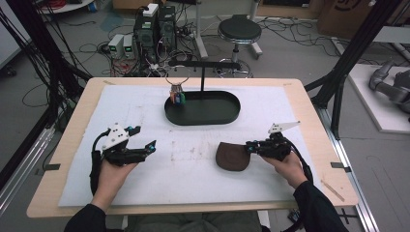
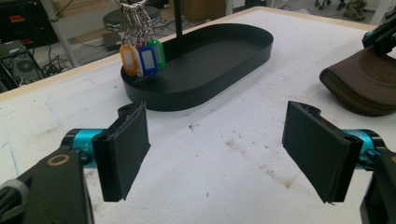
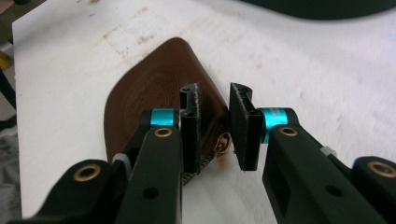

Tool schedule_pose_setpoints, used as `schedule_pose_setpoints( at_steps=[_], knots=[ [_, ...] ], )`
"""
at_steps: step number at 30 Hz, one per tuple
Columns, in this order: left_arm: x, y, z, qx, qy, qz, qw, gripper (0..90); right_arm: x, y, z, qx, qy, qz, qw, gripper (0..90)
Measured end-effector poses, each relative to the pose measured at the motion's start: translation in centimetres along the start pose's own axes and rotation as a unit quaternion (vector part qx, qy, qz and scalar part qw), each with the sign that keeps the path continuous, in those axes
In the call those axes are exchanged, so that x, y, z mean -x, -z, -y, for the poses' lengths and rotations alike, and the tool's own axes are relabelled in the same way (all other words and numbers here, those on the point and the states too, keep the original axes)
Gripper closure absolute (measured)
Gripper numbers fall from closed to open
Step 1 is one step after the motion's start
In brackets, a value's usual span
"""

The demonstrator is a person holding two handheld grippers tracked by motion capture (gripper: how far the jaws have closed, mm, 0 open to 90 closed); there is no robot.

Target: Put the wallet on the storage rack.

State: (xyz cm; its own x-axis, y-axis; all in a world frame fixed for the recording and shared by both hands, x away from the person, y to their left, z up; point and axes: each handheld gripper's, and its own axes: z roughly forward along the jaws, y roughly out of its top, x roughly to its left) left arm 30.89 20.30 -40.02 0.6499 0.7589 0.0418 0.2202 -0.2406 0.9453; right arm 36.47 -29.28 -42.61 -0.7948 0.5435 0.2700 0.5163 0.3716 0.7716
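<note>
The brown pouch [image 1: 233, 156] lies flat on the worktop [image 1: 145, 193], near and in front of the black tray [image 1: 202, 116]. It looks soft, light and limp, likely leather, so the brass zip pull [image 3: 223, 143] is the firm hold. The right hand-held gripper [image 3: 215, 123] has its jaws narrowly parted around that pull, not clamped. The left hand-held gripper [image 2: 215, 154] gapes wide, empty. The key tags [image 2: 142, 58] hanging over the tray show no legible writing.

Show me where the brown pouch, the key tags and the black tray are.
brown pouch [image 1: 232, 156], high view, centre of its top face.
key tags [image 2: 148, 59], left gripper view, the blue tag.
black tray [image 1: 212, 119], high view, near wall.
</note>
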Motion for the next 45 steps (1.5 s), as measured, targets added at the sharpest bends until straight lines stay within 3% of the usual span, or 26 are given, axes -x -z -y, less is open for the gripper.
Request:
schedule_pose_setpoints(
  at_steps=[7, 13, 15, 18, 25, 31, 36, 38, 42, 45],
  knots=[
    [0.6, -0.9, -0.9, 0.011, 0.002, 0.025, 0.9996, 22.9, -1.7, 0.7, -0.9, 0.04, 0.048, 0.012, 0.998, 79.3],
    [1.9, -3.2, -2.2, 0.007, 0.005, 0.09, 0.9959, 22.9, -3.1, 0.9, -1.6, 0.059, 0.087, 0.012, 0.9943, 80.0],
    [2.5, -4.3, -2.6, 0.001, 0.012, 0.123, 0.9923, 22.9, -3.5, 0.9, -1.6, 0.061, 0.099, 0.01, 0.9932, 80.0],
    [3.6, -6.1, -3.0, -0.015, 0.005, 0.163, 0.9865, 22.9, -3.9, 0.9, -1.6, 0.06, 0.113, 0.006, 0.9918, 80.0],
    [5.7, -9.7, -3.4, -0.039, 0.0, 0.217, 0.9754, 23.4, -4.4, 1.0, -1.5, 0.063, 0.136, -0.01, 0.9887, 79.9],
    [6.9, -12.3, -3.1, -0.064, 0.014, 0.268, 0.9611, 26.6, -4.7, 1.1, -1.5, 0.063, 0.15, -0.017, 0.9865, 79.9],
    [7.7, -14.1, -2.4, -0.084, 0.027, 0.312, 0.9462, 29.7, -4.8, 1.2, -1.3, 0.062, 0.163, -0.024, 0.9843, 79.8],
    [8.1, -14.6, -2.3, -0.089, 0.018, 0.32, 0.9431, 30.7, -4.9, 1.3, -1.2, 0.062, 0.165, -0.026, 0.9841, 79.7],
    [8.7, -15.3, -1.9, -0.1, 0.013, 0.342, 0.9344, 35.6, -4.7, 1.4, -1.1, 0.061, 0.17, -0.03, 0.9832, 79.5],
    [9.1, -15.4, -1.8, -0.099, 0.005, 0.359, 0.9279, 46.6, -4.7, 1.5, -1.0, 0.059, 0.172, -0.031, 0.9828, 79.1]
  ],
)
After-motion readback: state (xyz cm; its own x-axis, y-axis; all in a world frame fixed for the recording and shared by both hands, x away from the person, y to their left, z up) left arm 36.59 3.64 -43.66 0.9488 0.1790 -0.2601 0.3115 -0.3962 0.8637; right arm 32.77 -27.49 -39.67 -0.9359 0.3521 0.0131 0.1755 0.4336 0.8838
